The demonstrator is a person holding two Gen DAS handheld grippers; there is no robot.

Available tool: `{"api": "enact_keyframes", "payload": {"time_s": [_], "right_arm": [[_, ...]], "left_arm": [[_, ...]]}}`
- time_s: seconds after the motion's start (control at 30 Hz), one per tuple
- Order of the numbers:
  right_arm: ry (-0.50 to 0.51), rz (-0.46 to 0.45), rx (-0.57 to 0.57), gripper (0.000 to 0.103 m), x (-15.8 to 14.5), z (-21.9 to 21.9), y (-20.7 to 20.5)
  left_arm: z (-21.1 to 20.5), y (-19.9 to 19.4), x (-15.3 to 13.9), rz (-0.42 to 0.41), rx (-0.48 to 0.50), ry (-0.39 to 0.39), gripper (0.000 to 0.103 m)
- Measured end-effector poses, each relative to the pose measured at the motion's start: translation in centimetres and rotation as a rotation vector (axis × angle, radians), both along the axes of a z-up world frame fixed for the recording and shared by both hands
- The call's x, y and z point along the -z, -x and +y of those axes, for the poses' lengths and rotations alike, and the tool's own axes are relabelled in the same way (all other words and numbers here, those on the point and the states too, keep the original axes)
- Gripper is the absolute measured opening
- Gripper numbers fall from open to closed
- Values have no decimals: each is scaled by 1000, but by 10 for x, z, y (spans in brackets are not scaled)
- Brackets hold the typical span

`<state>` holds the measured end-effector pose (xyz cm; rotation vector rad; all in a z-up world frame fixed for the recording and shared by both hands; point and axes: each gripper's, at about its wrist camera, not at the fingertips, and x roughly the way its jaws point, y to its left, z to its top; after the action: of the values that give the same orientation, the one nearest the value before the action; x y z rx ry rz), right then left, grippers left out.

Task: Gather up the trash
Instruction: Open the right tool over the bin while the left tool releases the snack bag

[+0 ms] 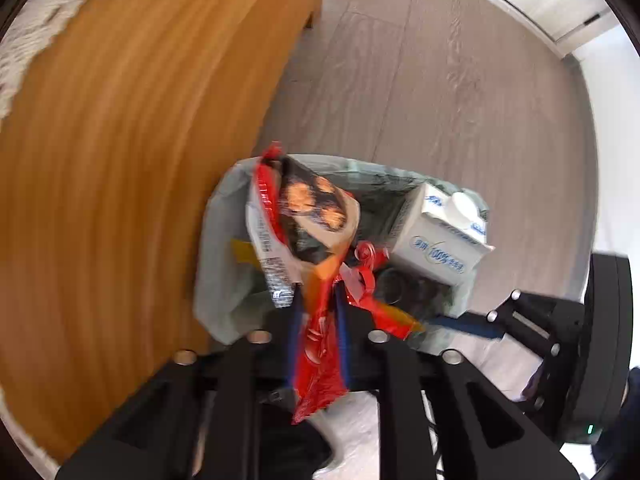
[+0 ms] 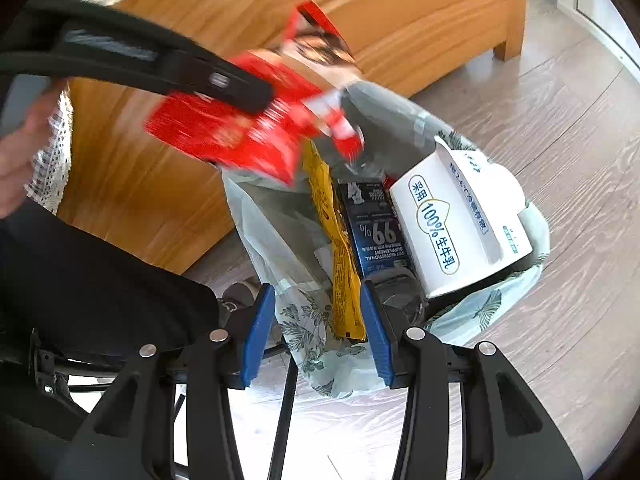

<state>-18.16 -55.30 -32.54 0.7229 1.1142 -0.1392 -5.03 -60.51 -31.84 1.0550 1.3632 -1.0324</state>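
Note:
A trash bin lined with a pale green leaf-print bag [image 1: 224, 280] [image 2: 312, 320] stands on the floor against wooden furniture. Inside it are a white milk carton [image 1: 436, 240] [image 2: 460, 220], a dark blue box [image 2: 376, 232] and a yellow wrapper [image 2: 340, 260]. My left gripper [image 1: 317, 292] points straight down over the bin. A blurred red snack wrapper [image 1: 320, 360] [image 2: 240, 136] hangs loosely between its parted blue pads, its printed end over the bin's mouth. My right gripper [image 2: 318, 328] is open and holds nothing, its blue pads just above the bag's near rim.
An orange-brown wooden furniture side [image 1: 120, 200] [image 2: 400, 20] rises right beside the bin, with a white lace cloth [image 1: 24, 40] on top. Grey wood-look floor [image 1: 440, 80] stretches beyond, up to a white wall base [image 1: 520, 0]. A person's hand [image 2: 16, 152] grips the left tool.

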Motion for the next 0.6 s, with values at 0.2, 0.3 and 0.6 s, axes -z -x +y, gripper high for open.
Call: {"api": "enact_keyframes", "payload": {"time_s": [0.2, 0.3, 0.6], "right_arm": [[3, 25, 29, 43, 5, -3, -2], [21, 39, 46, 43, 2, -6, -2], [74, 83, 100, 43, -25, -18, 1]], "left_arm": [[2, -3, -7, -22, -36, 79, 39], [2, -7, -10, -18, -46, 76, 39], [10, -6, -55, -56, -26, 81, 48]]}}
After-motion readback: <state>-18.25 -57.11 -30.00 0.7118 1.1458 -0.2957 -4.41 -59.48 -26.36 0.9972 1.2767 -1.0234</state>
